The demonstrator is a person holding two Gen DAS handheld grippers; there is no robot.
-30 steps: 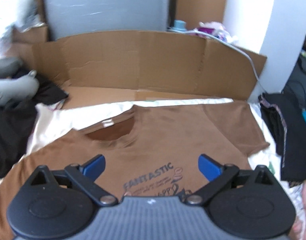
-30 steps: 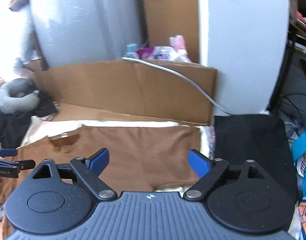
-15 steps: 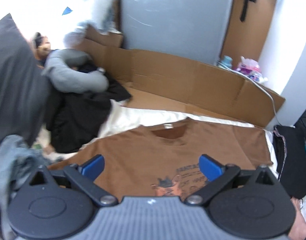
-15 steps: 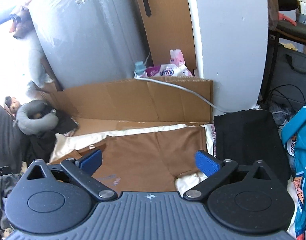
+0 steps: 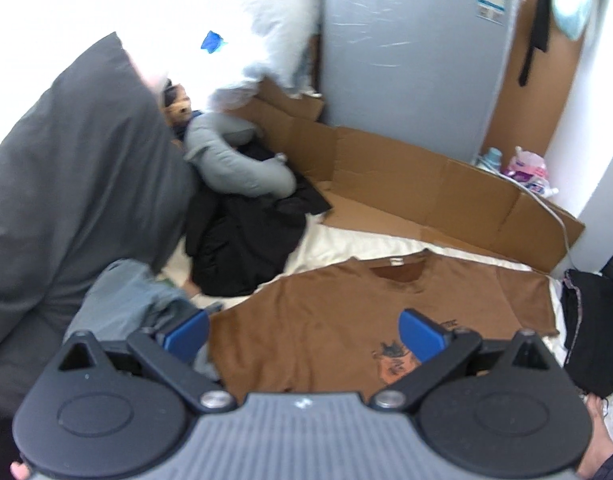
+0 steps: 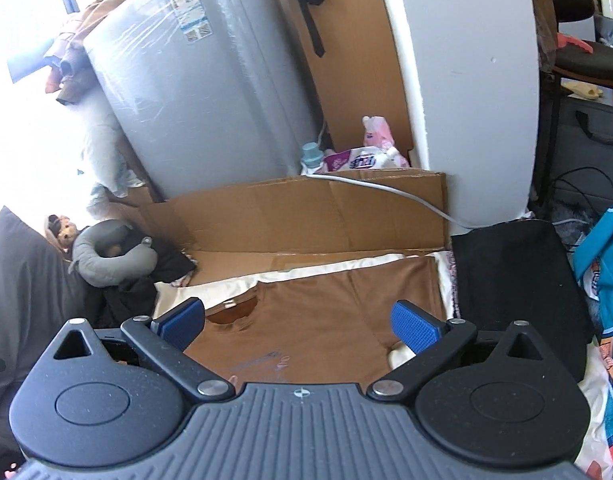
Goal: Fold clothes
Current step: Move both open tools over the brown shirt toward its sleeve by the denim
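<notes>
Brown T-shirt (image 5: 346, 320): one item, spread flat and front-up on a cream sheet (image 5: 346, 244), collar toward 12 o'clock, printed graphic near the lower hem; in the right wrist view the same shirt (image 6: 326, 320) lies under the fingers at 6 o'clock. Left gripper (image 5: 304, 332): two blue-padded fingers spread wide apart above the shirt, nothing between them. Right gripper (image 6: 298, 322): its fingers have just been opening and now stand wide apart over the shirt, nothing between them. Surrounding items: one flattened cardboard sheet (image 5: 426, 184) along the far edge at 12 o'clock; one grey neck pillow (image 5: 234, 164) on one black garment pile (image 5: 242, 248) at 10 o'clock; one large grey pillow (image 5: 74, 168) at 9 o'clock, with a grey-blue crumpled cloth (image 5: 134, 300) beside the left finger; one folded black garment (image 6: 518, 276) at 3 o'clock of the shirt, touching the sheet edge; one teal printed cloth (image 6: 606, 280) further right; one wrapped grey appliance (image 6: 210, 92) behind the cardboard. Compared with one second earlier, both cameras view the shirt from higher and further back; the left view now takes in the large pillow and the crumpled cloth.
</notes>
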